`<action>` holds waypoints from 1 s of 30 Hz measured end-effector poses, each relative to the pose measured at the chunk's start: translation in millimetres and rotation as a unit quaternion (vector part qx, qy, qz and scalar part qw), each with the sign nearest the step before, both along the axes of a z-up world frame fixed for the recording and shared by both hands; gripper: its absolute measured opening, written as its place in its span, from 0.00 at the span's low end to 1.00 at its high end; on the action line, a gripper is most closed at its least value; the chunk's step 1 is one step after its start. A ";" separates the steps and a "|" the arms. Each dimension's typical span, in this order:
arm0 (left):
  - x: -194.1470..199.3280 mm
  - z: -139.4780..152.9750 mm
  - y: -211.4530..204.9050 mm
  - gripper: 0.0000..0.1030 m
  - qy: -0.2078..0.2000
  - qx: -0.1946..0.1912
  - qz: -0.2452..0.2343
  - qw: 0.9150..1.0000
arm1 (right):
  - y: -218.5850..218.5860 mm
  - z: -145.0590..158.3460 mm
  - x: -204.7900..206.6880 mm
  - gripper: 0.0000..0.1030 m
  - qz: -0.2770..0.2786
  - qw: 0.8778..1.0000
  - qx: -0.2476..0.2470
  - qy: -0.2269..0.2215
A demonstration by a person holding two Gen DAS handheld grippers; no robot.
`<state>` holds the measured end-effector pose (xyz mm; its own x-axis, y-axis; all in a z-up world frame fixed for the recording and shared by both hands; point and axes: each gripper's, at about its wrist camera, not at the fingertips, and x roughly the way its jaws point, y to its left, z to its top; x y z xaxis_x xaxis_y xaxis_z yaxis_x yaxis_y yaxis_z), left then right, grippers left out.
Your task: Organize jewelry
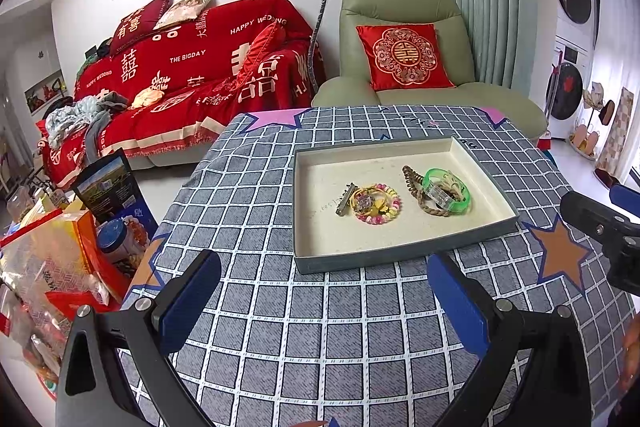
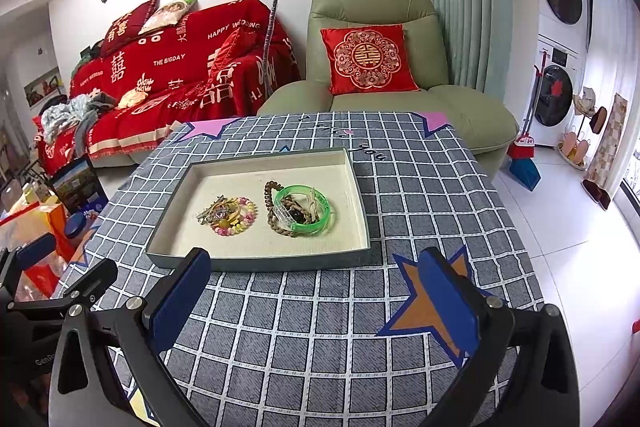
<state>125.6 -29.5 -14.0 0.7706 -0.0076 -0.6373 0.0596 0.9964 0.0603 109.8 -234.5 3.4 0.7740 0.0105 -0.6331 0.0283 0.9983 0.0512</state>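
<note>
Fingers first: my left gripper [image 1: 324, 301] is wide apart and holds nothing, and my right gripper [image 2: 316, 301] is the same. Both hang over the checked cloth [image 2: 320, 347], which looks soft and a bit rough.

Past them, at 12 o'clock, sits the flat gray tray [image 2: 256, 263] with stiff low walls. All the jewelry lies inside.

I think the pastel bead bracelet [image 1: 390, 211] is light and floppy; I would pinch one side. The metal hair clip [image 1: 345, 199] beside it looks hard and thin. The green bangle [image 1: 448, 189] looks stiff and slippery, so I would grab its rim. The brown braided cord [image 1: 422, 201] under it looks soft.
</note>
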 end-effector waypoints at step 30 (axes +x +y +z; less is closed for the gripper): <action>-0.6 -3.4 5.6 1.00 0.008 -0.009 -0.001 1.000 | 7.6 2.2 -2.3 1.00 0.003 1.000 0.000 0.001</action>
<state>125.0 -23.9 -17.4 0.7600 -0.0208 -0.6496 0.0620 0.9972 0.0407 107.5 -226.9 5.6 0.7726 0.0152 -0.6347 0.0220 0.9985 0.0506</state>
